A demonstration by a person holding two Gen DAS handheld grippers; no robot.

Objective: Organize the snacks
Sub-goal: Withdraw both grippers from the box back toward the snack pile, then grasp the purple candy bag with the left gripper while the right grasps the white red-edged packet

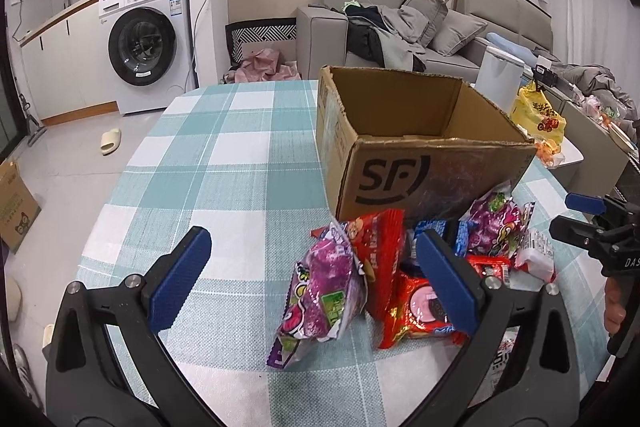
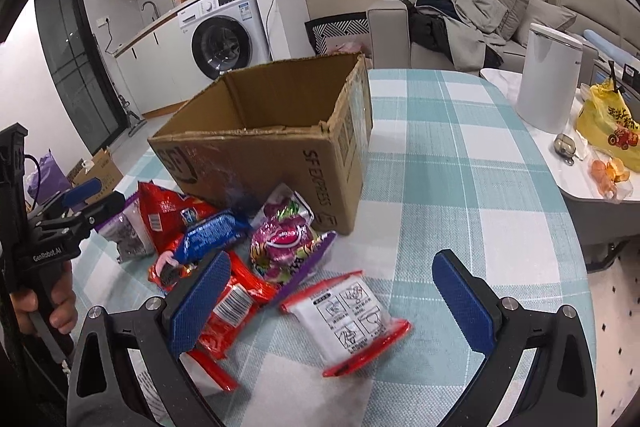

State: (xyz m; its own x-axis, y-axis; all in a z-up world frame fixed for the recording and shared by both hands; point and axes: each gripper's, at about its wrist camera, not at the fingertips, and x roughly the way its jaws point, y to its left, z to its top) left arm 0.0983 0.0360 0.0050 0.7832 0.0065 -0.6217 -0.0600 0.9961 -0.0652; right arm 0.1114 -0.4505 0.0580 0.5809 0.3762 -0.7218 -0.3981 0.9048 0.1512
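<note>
A checked teal-and-white tablecloth (image 1: pixel 224 163) fills the lower half of both views. On it stands an open SF Express cardboard box (image 1: pixel 404 155), right of centre in the left wrist view and upper centre in the right wrist view; what shows of its inside looks empty. The snack pile lies against the box's near wall, at lower right in the left wrist view and lower left in the right.

The left gripper (image 1: pixel 316 279) hangs low in its frame with fingers spread wide and nothing between them; a purple candy bag (image 1: pixel 320 303) sits in the gap, and the red Oreo pack (image 1: pixel 416 307) is partly behind the right-hand pad. The right gripper (image 2: pixel 336 303) is equally wide open and empty, framing a white sachet with red edges (image 2: pixel 346 323) that lies apart from the heap, near the bottom centre.

Likely step: pick a pack and drop it in the box. The sachet looks the easier take, being isolated and flat. Come down square over its middle and close across the short side. The foil bags will probably slip, so pinching a crimped end seems safer. Lift clear of the box's ragged rim (image 2: pixel 280 131) before releasing.
</note>
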